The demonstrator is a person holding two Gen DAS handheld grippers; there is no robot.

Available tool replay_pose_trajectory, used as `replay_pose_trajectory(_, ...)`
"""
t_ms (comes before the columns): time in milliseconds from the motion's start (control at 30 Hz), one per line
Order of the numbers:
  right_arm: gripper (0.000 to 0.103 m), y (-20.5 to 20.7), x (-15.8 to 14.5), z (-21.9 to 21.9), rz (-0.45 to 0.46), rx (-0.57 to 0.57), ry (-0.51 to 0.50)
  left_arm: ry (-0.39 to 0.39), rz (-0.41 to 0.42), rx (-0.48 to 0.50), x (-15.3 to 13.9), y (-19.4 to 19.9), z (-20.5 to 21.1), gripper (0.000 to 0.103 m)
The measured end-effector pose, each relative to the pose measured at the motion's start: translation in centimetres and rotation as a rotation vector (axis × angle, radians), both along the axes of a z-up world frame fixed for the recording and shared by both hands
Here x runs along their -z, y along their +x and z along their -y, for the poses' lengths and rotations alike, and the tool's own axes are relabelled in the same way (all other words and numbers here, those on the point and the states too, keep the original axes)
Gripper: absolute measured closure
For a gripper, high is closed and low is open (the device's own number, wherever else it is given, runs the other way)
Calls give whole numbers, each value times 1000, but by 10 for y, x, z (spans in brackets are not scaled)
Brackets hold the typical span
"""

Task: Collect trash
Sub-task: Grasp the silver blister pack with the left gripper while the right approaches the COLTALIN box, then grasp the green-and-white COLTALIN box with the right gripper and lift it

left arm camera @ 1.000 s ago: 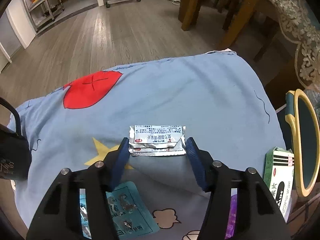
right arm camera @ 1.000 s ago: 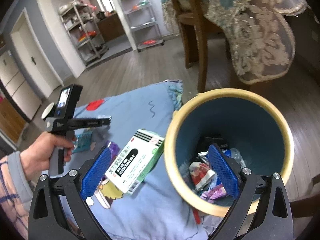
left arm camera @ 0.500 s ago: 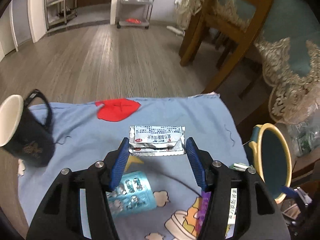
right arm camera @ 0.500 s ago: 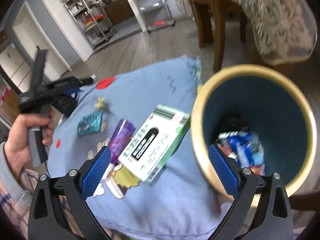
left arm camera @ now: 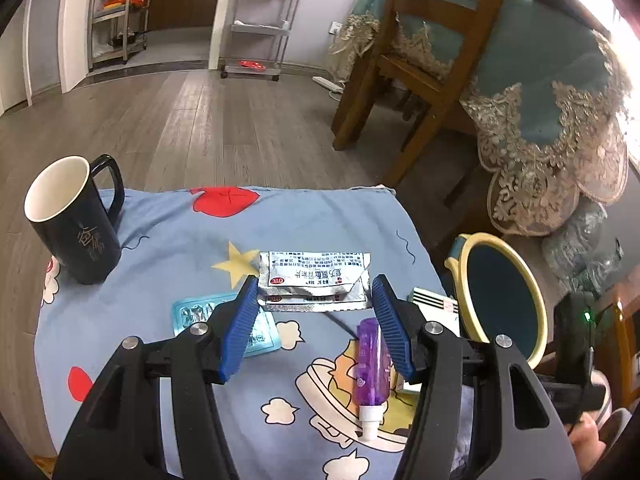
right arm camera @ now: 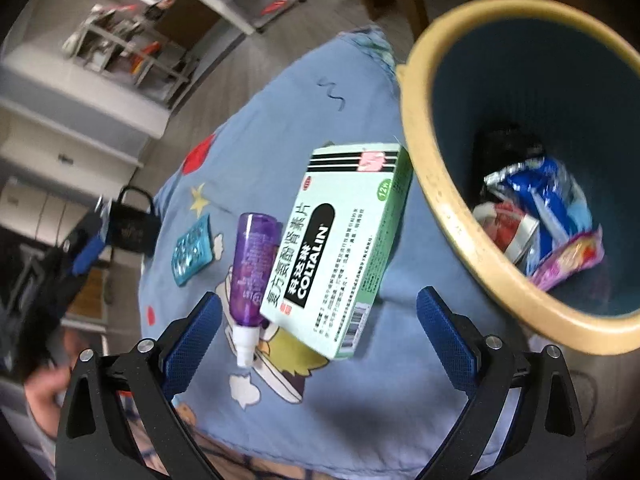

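My left gripper (left arm camera: pixel 314 285) is shut on a pair of silver medicine sachets (left arm camera: pixel 316 276), held up above the blue cartoon cloth (left arm camera: pixel 320 216). Below it on the cloth lie a purple spray bottle (left arm camera: pixel 372 364) and a teal blister pack (left arm camera: pixel 192 314). My right gripper (right arm camera: pixel 320 298) hangs open and tilted over a green medicine box (right arm camera: pixel 344 240), with nothing between its pads. The purple bottle (right arm camera: pixel 254 264) lies just left of the box. The yellow-rimmed blue bin (right arm camera: pixel 424 160) stands at the cloth's right edge with several wrappers (right arm camera: pixel 540 208) inside.
A black mug (left arm camera: pixel 76 224) stands at the cloth's far left. A wooden chair (left arm camera: pixel 408 60) and a lace-trimmed teal tablecloth (left arm camera: pixel 560 120) rise behind the bin (left arm camera: pixel 460 280). Grey wood floor and metal shelves lie beyond. A person's hand (right arm camera: pixel 44 396) shows at the lower left.
My left gripper has risen and drawn back with the sachets, bringing the mug and bottle into view. My right gripper has swung from over the bin down to the green box, rolling as it went.
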State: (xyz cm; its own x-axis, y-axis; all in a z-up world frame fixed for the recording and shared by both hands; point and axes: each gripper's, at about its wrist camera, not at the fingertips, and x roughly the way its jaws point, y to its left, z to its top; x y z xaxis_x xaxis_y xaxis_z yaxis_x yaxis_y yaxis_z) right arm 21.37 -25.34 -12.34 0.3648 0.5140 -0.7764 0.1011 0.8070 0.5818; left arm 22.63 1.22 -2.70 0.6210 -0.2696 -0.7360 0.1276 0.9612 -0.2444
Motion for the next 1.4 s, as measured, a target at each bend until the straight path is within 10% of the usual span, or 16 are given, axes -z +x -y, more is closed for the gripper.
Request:
replay_pose_trajectory(400, 7, 36, 13, -31, -42, 28, -60, -73, -50, -33, 21, 15, -12, 46)
replay_pose_trajectory(833, 27, 46, 6, -70, 21, -173, -411, -68, -75, -35, 32, 23, -9, 46)
replay_pose_trajectory(1167, 28, 23, -24, -44, 144, -182, -346, -43, -72, -26, 31, 22, -1, 46)
replay_pose_trajectory(1233, 63, 18, -36, -37, 169, -177, -334, -36, -69, -20, 30, 22, 2, 46)
replay_pose_trajectory(1400, 72, 9, -58, -20, 206, -182, -322, -22, -60, -3, 25, 19, 15, 46)
